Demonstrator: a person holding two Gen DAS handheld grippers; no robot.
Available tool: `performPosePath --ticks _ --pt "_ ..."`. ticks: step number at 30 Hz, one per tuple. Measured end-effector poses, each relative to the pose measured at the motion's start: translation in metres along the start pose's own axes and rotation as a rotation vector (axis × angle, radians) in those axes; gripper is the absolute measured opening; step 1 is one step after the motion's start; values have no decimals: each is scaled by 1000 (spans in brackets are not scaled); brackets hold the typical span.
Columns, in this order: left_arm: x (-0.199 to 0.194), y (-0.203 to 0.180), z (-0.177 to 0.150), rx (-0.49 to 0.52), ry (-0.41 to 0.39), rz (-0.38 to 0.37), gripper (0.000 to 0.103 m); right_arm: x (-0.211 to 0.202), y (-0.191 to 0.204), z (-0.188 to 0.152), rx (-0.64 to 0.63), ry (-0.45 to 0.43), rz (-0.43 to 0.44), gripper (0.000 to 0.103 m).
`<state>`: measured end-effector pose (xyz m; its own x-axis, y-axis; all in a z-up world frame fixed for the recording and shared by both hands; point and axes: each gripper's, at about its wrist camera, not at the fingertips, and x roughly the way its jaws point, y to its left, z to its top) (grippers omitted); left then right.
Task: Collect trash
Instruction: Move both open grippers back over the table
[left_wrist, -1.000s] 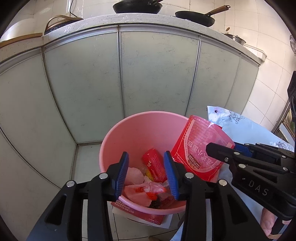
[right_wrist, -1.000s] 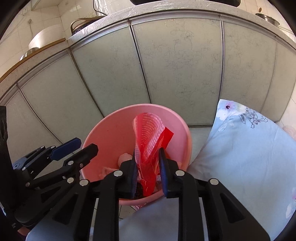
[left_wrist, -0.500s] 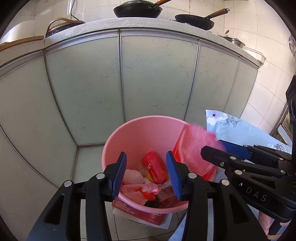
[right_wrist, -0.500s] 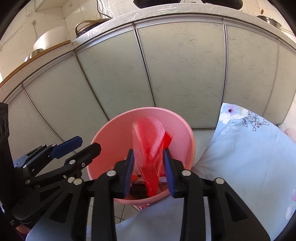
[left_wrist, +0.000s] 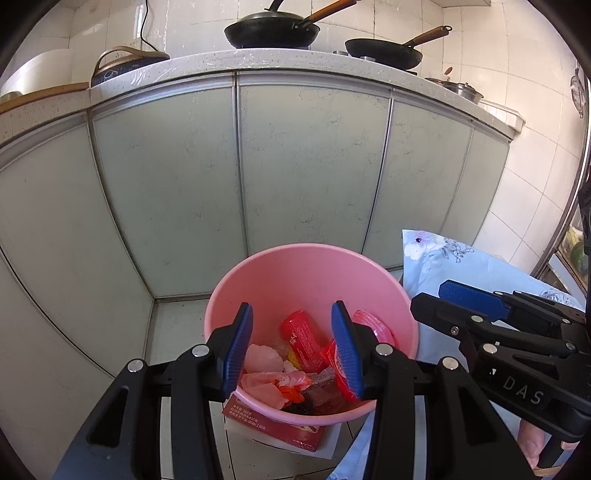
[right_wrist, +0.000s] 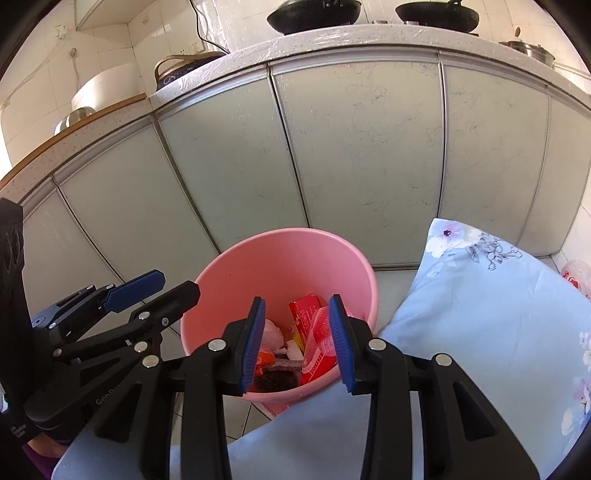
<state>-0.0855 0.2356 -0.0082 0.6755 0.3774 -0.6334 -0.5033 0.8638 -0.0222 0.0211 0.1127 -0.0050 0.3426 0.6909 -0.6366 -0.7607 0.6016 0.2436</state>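
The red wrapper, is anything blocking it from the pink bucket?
No, nothing visible is in the way. The red wrapper already lies inside the pink bucket on the other trash. The right claw above it is open and holds nothing.

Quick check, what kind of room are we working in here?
A home kitchen, most likely: two black pans sit on a stone counter over pale cabinet doors, with tiled walls and a pink trash bucket on the floor.

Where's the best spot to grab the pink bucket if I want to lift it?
Probably the bare back rim of the pink bucket, coming from above with one finger inside and one outside. The rim is thin and open there, while the front is crowded with wrappers.
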Motion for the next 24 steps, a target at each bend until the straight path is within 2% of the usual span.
performPosePath --ticks 14,18,24 --pt "-37 -15 8 8 -59 -13 44 -49 6 -7 -49 -78 -47 37" --pt "-47 -21 9 11 -70 -29 44 -65 6 -11 -47 -106 -69 52" --pt "-63 -36 12 29 -89 -56 44 -91 2 -19 -56 -135 -111 52"
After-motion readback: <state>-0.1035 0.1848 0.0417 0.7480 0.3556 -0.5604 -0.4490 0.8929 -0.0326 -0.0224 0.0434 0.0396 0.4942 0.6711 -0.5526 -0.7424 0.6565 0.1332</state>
